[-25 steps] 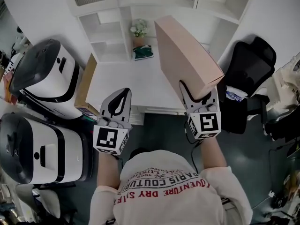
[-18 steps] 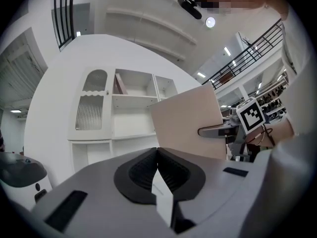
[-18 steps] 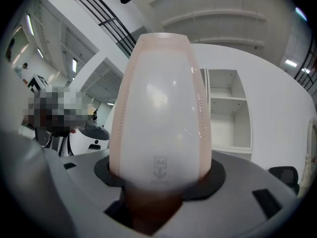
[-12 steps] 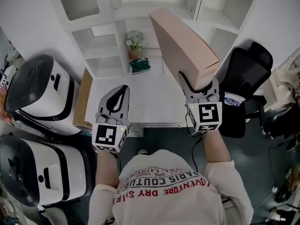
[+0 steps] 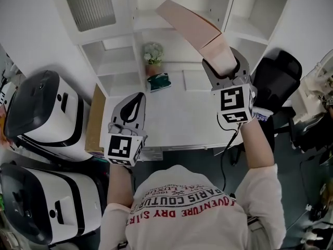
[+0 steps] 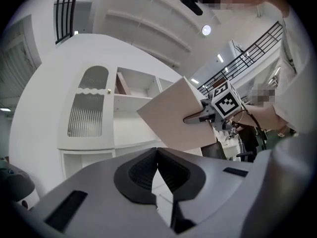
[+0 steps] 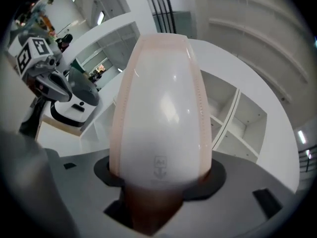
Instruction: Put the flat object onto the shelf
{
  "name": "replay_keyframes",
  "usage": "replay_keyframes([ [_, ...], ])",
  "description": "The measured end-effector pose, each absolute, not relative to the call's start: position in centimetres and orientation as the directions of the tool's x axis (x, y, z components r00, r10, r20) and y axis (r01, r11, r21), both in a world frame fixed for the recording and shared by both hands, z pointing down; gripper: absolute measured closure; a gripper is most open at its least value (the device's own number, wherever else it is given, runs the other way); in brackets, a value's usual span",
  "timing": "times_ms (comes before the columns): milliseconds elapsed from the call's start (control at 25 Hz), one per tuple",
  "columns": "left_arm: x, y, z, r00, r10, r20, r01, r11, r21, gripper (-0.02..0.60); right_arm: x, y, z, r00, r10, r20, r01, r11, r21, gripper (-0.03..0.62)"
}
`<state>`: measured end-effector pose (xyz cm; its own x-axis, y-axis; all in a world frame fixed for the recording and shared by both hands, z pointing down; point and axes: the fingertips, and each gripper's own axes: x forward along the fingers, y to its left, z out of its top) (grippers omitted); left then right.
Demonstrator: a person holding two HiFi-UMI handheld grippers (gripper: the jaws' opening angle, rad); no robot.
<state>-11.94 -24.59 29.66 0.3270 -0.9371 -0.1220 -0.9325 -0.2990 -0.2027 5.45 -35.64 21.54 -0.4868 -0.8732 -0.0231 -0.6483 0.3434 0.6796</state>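
Note:
The flat object (image 5: 190,27) is a thin pale-pink box file with a glossy white spine. My right gripper (image 5: 225,61) is shut on its near end and holds it up, slanted away to the upper left, in front of the white shelf unit (image 5: 140,20). In the right gripper view the file (image 7: 161,108) fills the middle and rises out of the right gripper (image 7: 161,182). My left gripper (image 5: 131,108) hangs lower over the desk, shut with nothing in it. From the left gripper view, the file (image 6: 173,118) and the right gripper (image 6: 200,117) show above the left gripper (image 6: 157,167).
A small plant (image 5: 152,53) and a green item (image 5: 158,81) stand at the back of the white desk (image 5: 177,119). A cardboard box (image 5: 95,113) and two white-and-black machines (image 5: 47,105) are on the left. A black chair (image 5: 278,77) is on the right.
My right gripper has lifted the file higher and farther toward the shelf, tilting it flatter. The left gripper has stayed roughly in place.

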Motion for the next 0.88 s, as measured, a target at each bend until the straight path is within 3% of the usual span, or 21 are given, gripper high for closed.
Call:
replay_keyframes([
  [360,-14.3,-25.9,30.2,0.352,-0.929,-0.112,-0.922,-0.324,-0.213,0.568,1.8,-39.8,18.3,-0.361,-0.930,0.076,-0.355,0.212,0.911,0.295],
  [720,-16.8,-27.1,31.2,0.374,-0.922,-0.100,-0.914,-0.348,-0.208,0.568,-3.6,-43.8,18.5,-0.246,-0.964,0.102,-0.104,0.131,0.986,0.292],
  [880,-17.5,-27.0,31.5,0.379,-0.922,-0.081,-0.908,-0.354,-0.223,0.568,-5.4,-45.5,19.8,-0.240,-0.961,0.137,-0.064,0.157,0.986,0.290],
])
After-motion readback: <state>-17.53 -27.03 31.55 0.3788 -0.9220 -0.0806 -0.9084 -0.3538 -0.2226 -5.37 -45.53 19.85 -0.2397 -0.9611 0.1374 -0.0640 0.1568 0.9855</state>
